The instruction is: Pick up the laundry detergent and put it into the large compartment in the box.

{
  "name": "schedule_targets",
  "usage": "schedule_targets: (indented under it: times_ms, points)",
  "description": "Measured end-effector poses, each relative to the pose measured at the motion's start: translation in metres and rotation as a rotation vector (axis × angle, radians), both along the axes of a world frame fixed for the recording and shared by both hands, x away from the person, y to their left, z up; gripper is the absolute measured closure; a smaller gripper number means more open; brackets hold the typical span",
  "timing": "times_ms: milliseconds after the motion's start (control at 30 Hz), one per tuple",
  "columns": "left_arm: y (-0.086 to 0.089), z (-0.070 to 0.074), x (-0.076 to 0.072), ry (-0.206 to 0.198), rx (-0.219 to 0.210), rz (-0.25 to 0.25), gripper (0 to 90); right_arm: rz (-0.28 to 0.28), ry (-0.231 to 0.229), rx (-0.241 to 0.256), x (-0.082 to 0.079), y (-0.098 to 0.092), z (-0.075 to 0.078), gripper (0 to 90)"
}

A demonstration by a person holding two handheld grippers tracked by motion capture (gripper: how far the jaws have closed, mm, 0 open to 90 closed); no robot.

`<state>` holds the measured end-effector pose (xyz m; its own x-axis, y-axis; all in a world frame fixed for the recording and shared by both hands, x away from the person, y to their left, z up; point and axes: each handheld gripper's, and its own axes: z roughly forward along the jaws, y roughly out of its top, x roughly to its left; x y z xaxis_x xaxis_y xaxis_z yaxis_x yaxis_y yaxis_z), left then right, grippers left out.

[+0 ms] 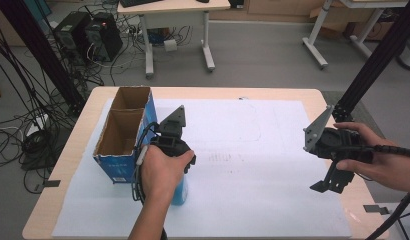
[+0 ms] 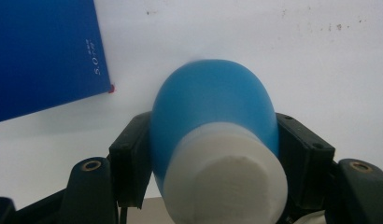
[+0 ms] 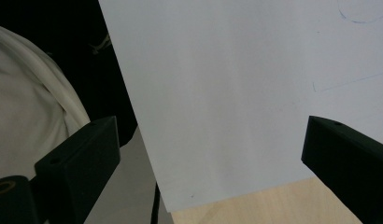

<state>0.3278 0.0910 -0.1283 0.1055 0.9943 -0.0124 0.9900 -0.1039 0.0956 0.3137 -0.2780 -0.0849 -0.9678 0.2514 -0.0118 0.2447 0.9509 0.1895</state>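
A blue bottle [image 2: 213,100] with a white cap [image 2: 227,182] sits between the two black jaws of my left gripper [image 2: 213,154], which is shut on it. In the high view the bottle [image 1: 181,194] pokes out below the person's hand, just right of the blue cardboard box [image 1: 124,131]; my left gripper [image 1: 183,175] points down onto it. At the right side of the table, my right gripper [image 1: 329,187] hangs open above the sheet. In its own view my right gripper [image 3: 213,149] has its jaws far apart with nothing between them.
The open-topped box has two compartments, and its blue side [image 2: 45,56] is close to the bottle. A large white paper sheet [image 1: 243,150] covers most of the wooden table [image 1: 58,165]; its corner [image 3: 180,196] lies by the table edge. Desks, cables and computers stand behind.
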Motion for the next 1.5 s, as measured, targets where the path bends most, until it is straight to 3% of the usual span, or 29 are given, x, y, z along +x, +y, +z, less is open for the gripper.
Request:
schedule_targets:
  times_ms: [700, 1067, 1267, 1500]
  points:
    - [-0.002, -0.002, -0.004, -0.011, 0.011, -0.019, 37.1, 0.0, -0.001, 0.0, -0.002, 0.0, 0.0, 4.6]
    - [-0.001, 0.001, -0.004, -0.01, 0.004, -0.053, 37.8, 0.001, -0.011, 0.002, -0.004, 0.0, 0.003, 4.5]
    - [-0.002, 0.013, -0.006, -0.016, 0.005, -0.058, 37.8, -0.008, -0.01, 0.003, -0.005, -0.002, 0.004, 4.5]
    - [-0.003, 0.04, -0.008, -0.033, 0.005, -0.067, 37.9, -0.012, -0.007, -0.001, -0.005, -0.002, 0.004, 4.5]
